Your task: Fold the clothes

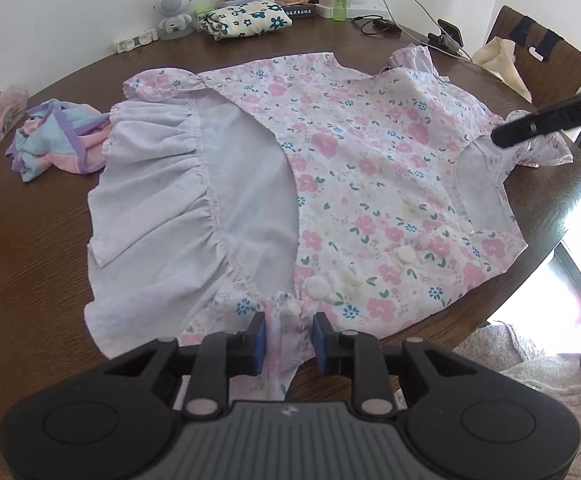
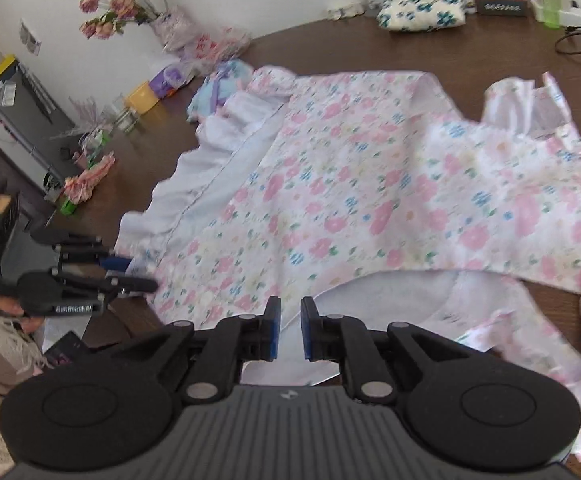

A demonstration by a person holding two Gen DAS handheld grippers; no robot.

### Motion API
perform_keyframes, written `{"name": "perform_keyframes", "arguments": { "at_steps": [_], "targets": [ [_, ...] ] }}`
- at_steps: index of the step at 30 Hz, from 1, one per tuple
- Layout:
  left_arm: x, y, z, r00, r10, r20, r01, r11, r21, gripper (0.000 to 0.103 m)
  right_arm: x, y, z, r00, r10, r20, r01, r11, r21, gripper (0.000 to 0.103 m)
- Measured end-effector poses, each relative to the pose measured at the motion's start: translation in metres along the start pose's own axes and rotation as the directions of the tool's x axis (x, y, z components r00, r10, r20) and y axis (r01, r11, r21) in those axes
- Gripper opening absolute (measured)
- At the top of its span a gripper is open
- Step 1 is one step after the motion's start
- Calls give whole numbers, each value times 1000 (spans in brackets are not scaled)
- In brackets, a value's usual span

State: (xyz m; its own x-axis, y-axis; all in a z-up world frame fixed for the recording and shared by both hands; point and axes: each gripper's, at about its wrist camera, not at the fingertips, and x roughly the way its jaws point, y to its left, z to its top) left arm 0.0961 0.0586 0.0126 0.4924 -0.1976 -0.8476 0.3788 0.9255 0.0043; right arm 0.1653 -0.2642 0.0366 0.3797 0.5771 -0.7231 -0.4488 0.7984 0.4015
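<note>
Flowery dress [image 1: 370, 168] lies spread on brown table [image 1: 42, 240], one side flipped over, white inside showing. Left gripper [image 1: 289, 338] low at near edge, pointing flat across table, pinching bunched hem between blue pads [image 1: 259, 340]. Right gripper [image 2: 289, 328] hovers over dress's other side, tilted down, claw partly spread, pinching nothing. Small pastel cloth [image 1: 56, 140] beside dress.

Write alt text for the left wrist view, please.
The left gripper pinches a bunched edge of a pink floral dress spread on a brown wooden table, one side folded over to show its pale lining. The right gripper reaches its far sleeve; a crumpled pastel garment lies left.
</note>
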Motion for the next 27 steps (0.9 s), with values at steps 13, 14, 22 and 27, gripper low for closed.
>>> {"name": "perform_keyframes", "arguments": {
  "at_steps": [13,14,22,27],
  "targets": [
    [12,19,20,993,118,28,-115,989,-98,45,9,-167,90,936,-350,-31,347,909,232,42],
    [14,19,19,993,116,23,-113,989,-99,45,16,-174,91,943,-330,-39,329,911,250,42],
    [22,14,17,989,145,8,-144,986,-86,44,30,-165,93,948,-317,-44,319,925,207,6],
    [22,14,15,988,154,10,-152,981,-118,44,14,-169,92,923,-385,-13,378,899,222,0]
  ]
}}
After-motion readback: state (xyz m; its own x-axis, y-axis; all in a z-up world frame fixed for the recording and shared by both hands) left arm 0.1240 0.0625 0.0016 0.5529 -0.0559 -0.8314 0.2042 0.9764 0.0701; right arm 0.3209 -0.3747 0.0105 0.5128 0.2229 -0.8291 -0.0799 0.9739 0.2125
